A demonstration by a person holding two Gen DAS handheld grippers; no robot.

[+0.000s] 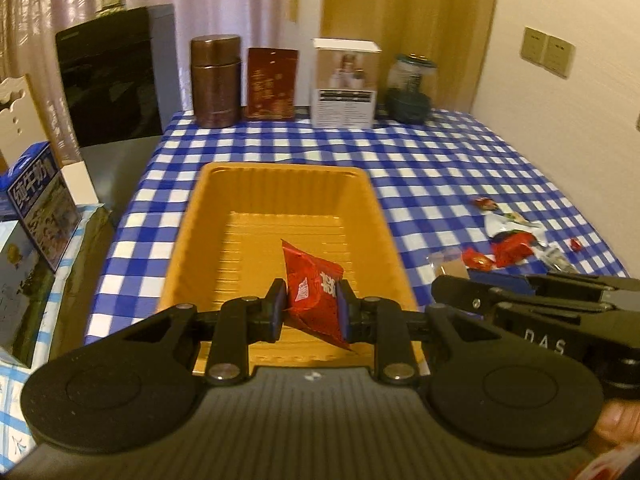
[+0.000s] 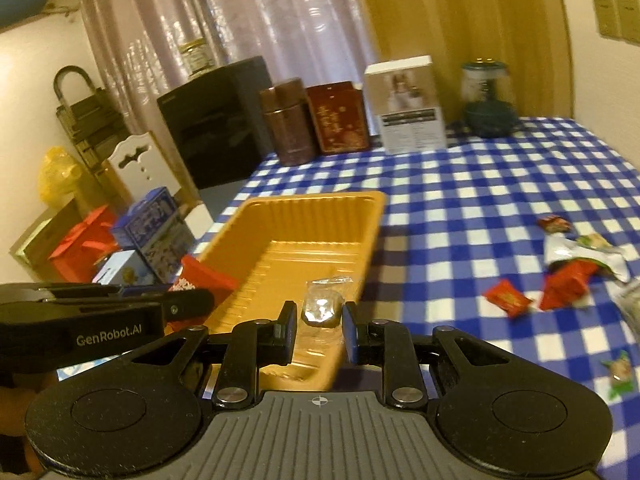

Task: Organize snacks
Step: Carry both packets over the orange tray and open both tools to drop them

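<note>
An orange plastic tray (image 1: pixel 276 184) sits on the blue-and-white checked table (image 1: pixel 440 168). My left gripper (image 1: pixel 311 309) is shut on a red snack packet (image 1: pixel 316 288) and holds it over the tray's near end. My right gripper (image 2: pixel 319 330) is shut on a clear-wrapped brownish snack (image 2: pixel 322 308) over the tray's (image 2: pixel 320 204) near right rim. The left gripper and its red packet (image 2: pixel 204 278) also show at the left of the right wrist view. Loose snacks (image 1: pixel 508 248) lie on the cloth to the right, also seen in the right wrist view (image 2: pixel 560 280).
At the table's back stand a brown canister (image 1: pixel 216 80), a red tin (image 1: pixel 272 84), a white box (image 1: pixel 346 84) and a dark glass jar (image 1: pixel 410 88). Blue milk cartons (image 1: pixel 36 200) sit off the left edge. A green-wrapped candy (image 2: pixel 620 372) lies near right.
</note>
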